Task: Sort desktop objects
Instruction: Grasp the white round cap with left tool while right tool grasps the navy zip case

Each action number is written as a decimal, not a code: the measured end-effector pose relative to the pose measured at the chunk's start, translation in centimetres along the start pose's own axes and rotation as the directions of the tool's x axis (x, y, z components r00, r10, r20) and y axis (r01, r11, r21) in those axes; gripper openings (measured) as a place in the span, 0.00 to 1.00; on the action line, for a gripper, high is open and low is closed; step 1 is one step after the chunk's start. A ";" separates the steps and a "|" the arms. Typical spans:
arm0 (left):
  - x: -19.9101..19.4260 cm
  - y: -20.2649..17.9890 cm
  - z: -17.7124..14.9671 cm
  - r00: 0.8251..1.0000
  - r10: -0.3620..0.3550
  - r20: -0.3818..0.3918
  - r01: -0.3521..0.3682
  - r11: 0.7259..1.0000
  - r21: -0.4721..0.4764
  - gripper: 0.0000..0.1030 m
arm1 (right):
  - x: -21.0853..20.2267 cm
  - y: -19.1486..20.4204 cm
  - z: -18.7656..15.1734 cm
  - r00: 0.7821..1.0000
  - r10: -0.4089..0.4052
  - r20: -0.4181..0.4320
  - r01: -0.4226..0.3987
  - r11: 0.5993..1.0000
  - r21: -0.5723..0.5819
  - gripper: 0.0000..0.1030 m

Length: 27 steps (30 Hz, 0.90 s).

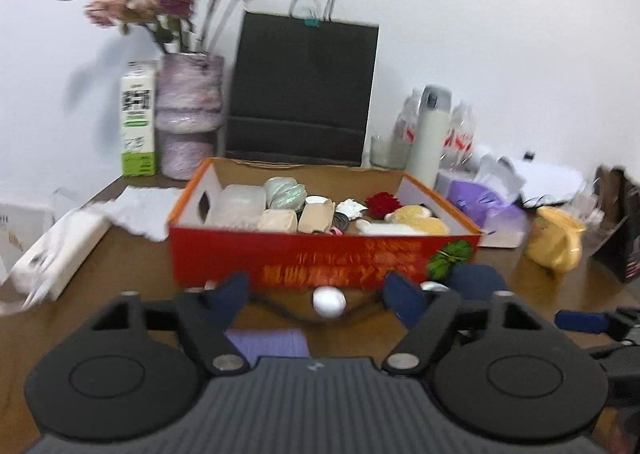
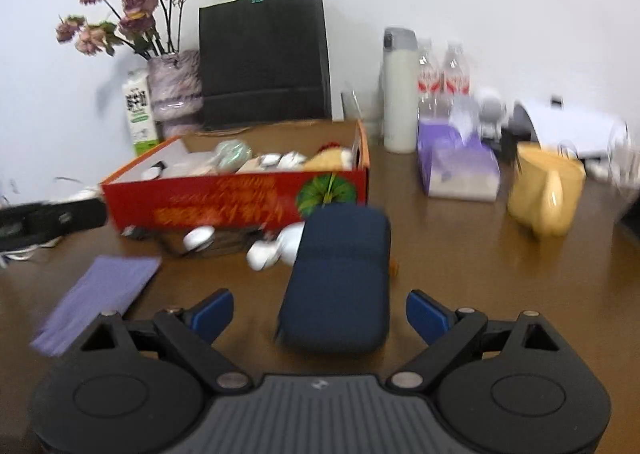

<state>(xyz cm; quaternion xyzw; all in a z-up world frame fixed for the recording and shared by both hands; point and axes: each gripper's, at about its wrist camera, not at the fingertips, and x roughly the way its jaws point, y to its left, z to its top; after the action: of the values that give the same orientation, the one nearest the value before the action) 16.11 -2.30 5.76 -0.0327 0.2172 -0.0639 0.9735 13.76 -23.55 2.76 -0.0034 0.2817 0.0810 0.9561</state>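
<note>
Left wrist view: left gripper [image 1: 316, 296] low over the brown wooden desk [image 1: 132, 254], blue pads parted, gripping nothing. A small white egg-shaped object [image 1: 329, 301] lies on the desk between and just beyond the pads, not touched. Directly behind it, the red open-topped cardboard box with orange rim [image 1: 280, 254], filled with pale wrapped packets, a red flower, a yellow soft item. A lilac flat cloth [image 1: 266, 342] lies under the gripper. A dark blue zipped fabric case [image 1: 476, 278] shows partly past the right pad. Along the desk's far edge: green-and-white carton [image 1: 138, 118], mauve vase of dried roses [image 1: 188, 114], black paper bag [image 1: 302, 90], white flask [image 1: 430, 134]. A yellow ceramic mug [image 1: 556, 240] sits toward the right edge.

Right wrist view: right gripper [image 2: 320, 314] released, pads well apart. The dark blue case [image 2: 340, 278] lies between and ahead of them; contact not seen. White small objects [image 2: 272, 250] lie just before the red box [image 2: 240, 198]. Lilac cloth [image 2: 104, 290] at near left; purple tissue pack [image 2: 460, 166] and yellow mug [image 2: 548, 190] to the right. Picture blurred.
</note>
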 end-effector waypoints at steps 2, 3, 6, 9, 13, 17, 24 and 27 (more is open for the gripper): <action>3.0 0.0 0.8 1.000 -0.002 -0.028 0.001 1.000 -0.014 0.59 | 2.1 -0.1 1.1 1.000 0.006 -0.028 -0.007 1.000 -0.017 0.89; 4.4 -0.1 1.0 0.998 -0.006 -0.058 0.005 1.000 -0.022 0.58 | 2.9 -0.1 1.5 0.999 0.008 -0.039 -0.009 1.000 -0.025 0.88; 7.7 -0.5 1.1 0.988 -0.025 -0.156 0.022 1.000 -0.017 0.56 | 4.6 -0.2 2.2 0.998 0.009 -0.060 -0.011 0.999 -0.037 0.88; 9.2 -1.2 0.0 0.984 -0.007 -0.179 0.009 1.000 0.009 0.56 | 5.8 -0.4 2.3 0.997 -0.003 -0.077 0.000 0.999 -0.045 0.87; 10.7 -1.0 -0.8 0.972 -0.031 -0.233 0.028 0.999 -0.016 0.49 | 6.6 -0.9 1.6 0.996 -0.032 -0.087 0.027 0.998 -0.051 0.72; 10.8 -0.9 -1.0 0.969 -0.069 -0.239 0.064 0.998 -0.028 0.28 | 6.2 -0.9 1.4 0.997 -0.021 -0.078 0.015 0.998 -0.068 0.67; 9.1 -1.1 -0.7 0.982 -0.054 -0.182 0.054 0.999 -0.005 0.28 | 4.1 -2.2 2.2 0.999 0.054 0.005 -0.055 0.998 0.017 0.59; 6.7 -1.1 0.4 0.993 -0.036 -0.112 0.036 0.999 0.004 0.28 | 3.1 -2.9 2.5 0.996 0.069 0.061 -0.072 0.996 0.044 0.58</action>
<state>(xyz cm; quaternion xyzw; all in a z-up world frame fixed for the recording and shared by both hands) 22.16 -4.27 3.47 -0.0301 0.2706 -0.0839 0.9586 18.12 -25.77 3.04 0.0311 0.2548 0.1083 0.9604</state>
